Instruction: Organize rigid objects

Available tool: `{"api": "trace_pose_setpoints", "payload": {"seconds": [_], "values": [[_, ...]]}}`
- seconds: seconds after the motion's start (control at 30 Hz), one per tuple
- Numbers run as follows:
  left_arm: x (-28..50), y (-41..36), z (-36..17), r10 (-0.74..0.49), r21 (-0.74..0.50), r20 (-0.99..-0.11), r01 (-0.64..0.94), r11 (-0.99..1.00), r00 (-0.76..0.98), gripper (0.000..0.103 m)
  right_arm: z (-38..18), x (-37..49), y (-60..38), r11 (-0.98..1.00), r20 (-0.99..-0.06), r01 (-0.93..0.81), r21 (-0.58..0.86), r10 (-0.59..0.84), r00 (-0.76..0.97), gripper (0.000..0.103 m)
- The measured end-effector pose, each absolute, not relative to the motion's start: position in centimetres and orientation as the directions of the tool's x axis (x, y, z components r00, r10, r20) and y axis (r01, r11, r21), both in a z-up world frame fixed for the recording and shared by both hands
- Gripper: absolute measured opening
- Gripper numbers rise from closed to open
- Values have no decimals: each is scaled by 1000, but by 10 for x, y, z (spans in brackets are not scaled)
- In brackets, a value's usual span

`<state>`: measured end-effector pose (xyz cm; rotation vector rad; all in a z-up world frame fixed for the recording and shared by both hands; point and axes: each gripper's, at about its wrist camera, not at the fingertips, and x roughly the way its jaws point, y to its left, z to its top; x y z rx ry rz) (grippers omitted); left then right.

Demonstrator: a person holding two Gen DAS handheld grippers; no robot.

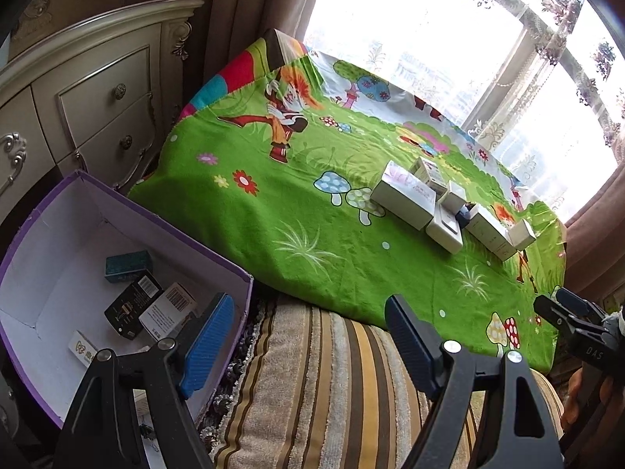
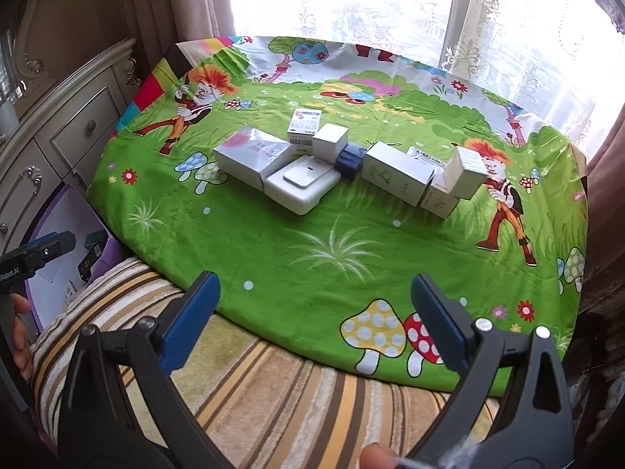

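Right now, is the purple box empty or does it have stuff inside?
Not empty. The purple box is open on top, with several small cartons lying on its white floor.

Pretty bright room, big window (image 2: 351,4) at the back with a lacy flowered sheer (image 1: 562,19) over it, daylight totally blown out. Brown curtains (image 1: 242,19) hang on both sides. On the left there's a cream carved dresser (image 1: 90,93) with round knobs. Striped brown-and-tan cushion (image 2: 281,398) up front.

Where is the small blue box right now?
In the right wrist view the small blue box sits mid-cluster on the green cloth, between a white cube box and a taller white box.
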<state>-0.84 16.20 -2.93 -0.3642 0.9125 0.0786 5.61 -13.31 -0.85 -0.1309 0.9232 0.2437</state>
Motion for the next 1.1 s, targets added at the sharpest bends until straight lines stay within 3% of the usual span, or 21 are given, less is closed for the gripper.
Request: {"api": "trace_pose_setpoints", "payload": {"seconds": [1.1], "values": [[17,136,-30,-91,-242,-794,-175,954,601,79,-12,85,-180,982,-817,-191,-16,97,569,99]]}}
